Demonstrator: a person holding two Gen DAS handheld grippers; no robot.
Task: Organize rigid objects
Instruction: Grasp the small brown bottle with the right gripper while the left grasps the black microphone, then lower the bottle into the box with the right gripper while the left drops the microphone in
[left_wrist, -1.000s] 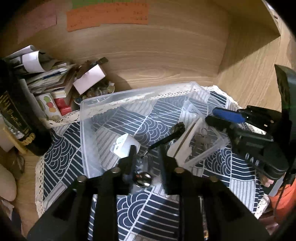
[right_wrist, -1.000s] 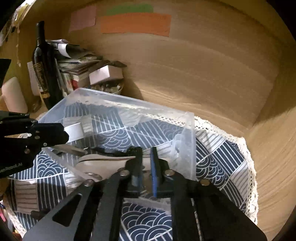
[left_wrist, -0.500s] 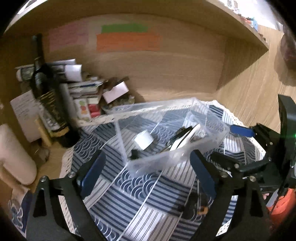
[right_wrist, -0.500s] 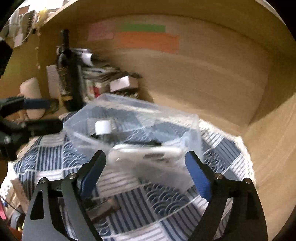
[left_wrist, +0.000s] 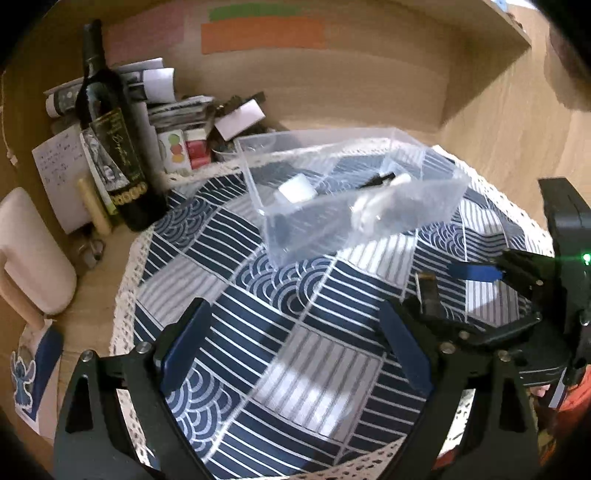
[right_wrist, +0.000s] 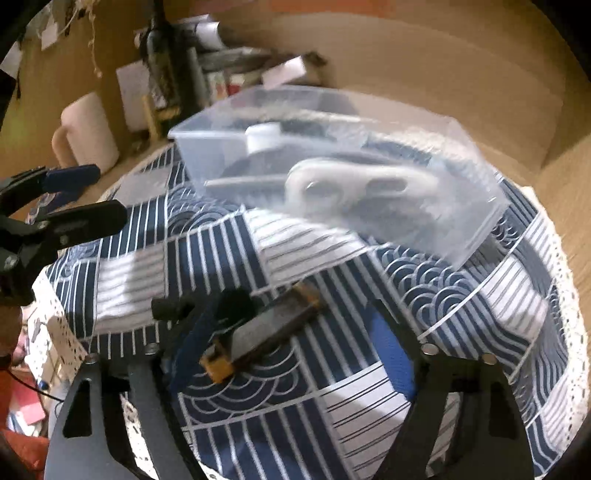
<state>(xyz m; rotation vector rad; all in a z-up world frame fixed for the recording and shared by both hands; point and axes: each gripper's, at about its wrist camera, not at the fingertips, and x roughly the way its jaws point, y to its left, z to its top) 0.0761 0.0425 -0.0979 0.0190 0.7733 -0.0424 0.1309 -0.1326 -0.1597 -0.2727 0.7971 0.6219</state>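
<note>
A clear plastic bin (left_wrist: 354, 221) stands on the blue patterned cloth (left_wrist: 258, 317). It holds a white cylinder (left_wrist: 297, 188), white-handled scissors (right_wrist: 354, 184) and a thin black item (left_wrist: 376, 180). The bin also shows in the right wrist view (right_wrist: 472, 229). A flat black and tan object (right_wrist: 266, 328) lies on the cloth in front of the bin, between my right gripper's fingers; it also shows in the left wrist view (left_wrist: 426, 291). My left gripper (left_wrist: 295, 343) is open and empty, back from the bin. My right gripper (right_wrist: 291, 354) is open, low over the flat object.
A dark wine bottle (left_wrist: 114, 147) stands at the back left beside stacked papers and small boxes (left_wrist: 177, 110). A white jug (left_wrist: 29, 258) sits left of the cloth. Wooden walls close the back and the right. The cloth's lace edge (left_wrist: 125, 280) runs along the left.
Both grippers were shut at the bin a second ago. They have opened and pulled back from it. The right gripper has dropped low over the flat black object.
</note>
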